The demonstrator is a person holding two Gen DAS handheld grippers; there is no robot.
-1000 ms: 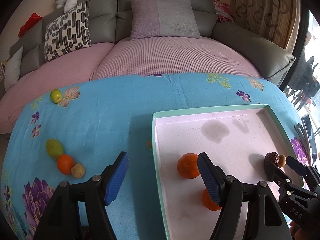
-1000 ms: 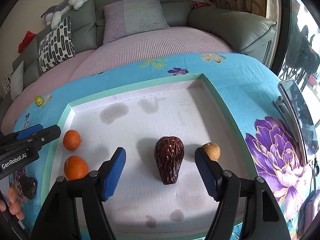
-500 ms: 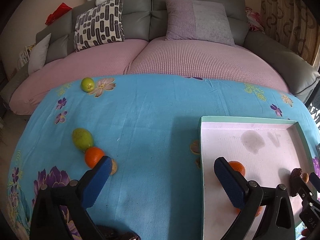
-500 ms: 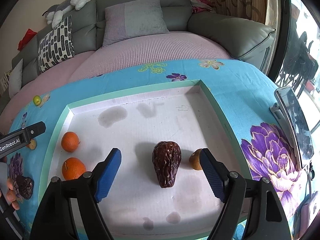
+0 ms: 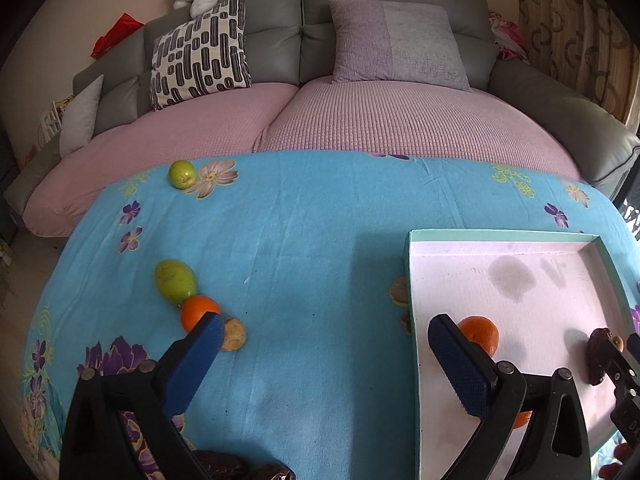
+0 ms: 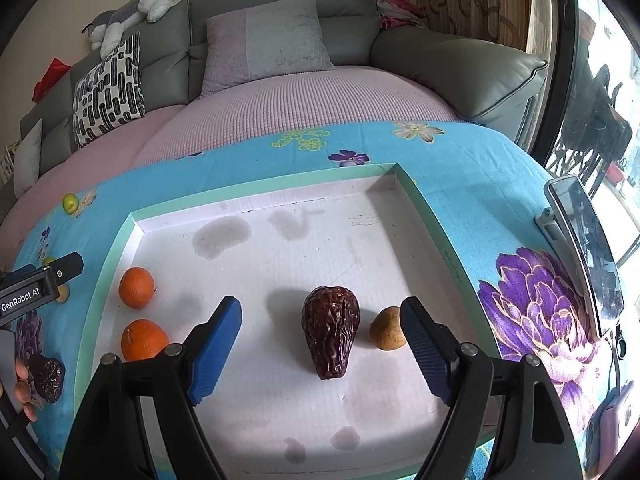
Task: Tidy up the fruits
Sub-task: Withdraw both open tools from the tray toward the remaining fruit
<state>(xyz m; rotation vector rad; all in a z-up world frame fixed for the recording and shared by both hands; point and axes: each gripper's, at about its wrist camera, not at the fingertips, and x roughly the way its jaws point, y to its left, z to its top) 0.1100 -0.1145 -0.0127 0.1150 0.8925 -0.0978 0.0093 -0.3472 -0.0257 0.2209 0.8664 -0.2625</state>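
Left claw (image 5: 324,354): jaws spread wide, recently opened, nothing between them; held over the blue flowered cloth (image 5: 304,264) on the tabletop, left of the tray (image 5: 412,280).

Right claw (image 6: 320,346): jaws apart, nothing gripped; a wrinkled dark-brown fruit (image 6: 330,330) lies on the tray floor between them, touching neither pad. A small tan fruit (image 6: 387,328) sits just beside the right pad.

Tray (image 6: 256,196), green rim, white stained floor: also holds two oranges (image 6: 136,287) (image 6: 143,339) near its left wall, one behind the other.

On the cloth, left side: a green fruit (image 5: 175,282), an orange (image 5: 199,312) touching it, and a small tan fruit (image 5: 234,333) beside that, in a row. A small green apple (image 5: 182,174) lies apart at the far edge. A dark wrinkled fruit (image 6: 47,376) lies left of the tray, close to fingers (image 6: 22,380) of a hand.

Behind: grey sofa (image 5: 360,52) with pink cover and cushions.
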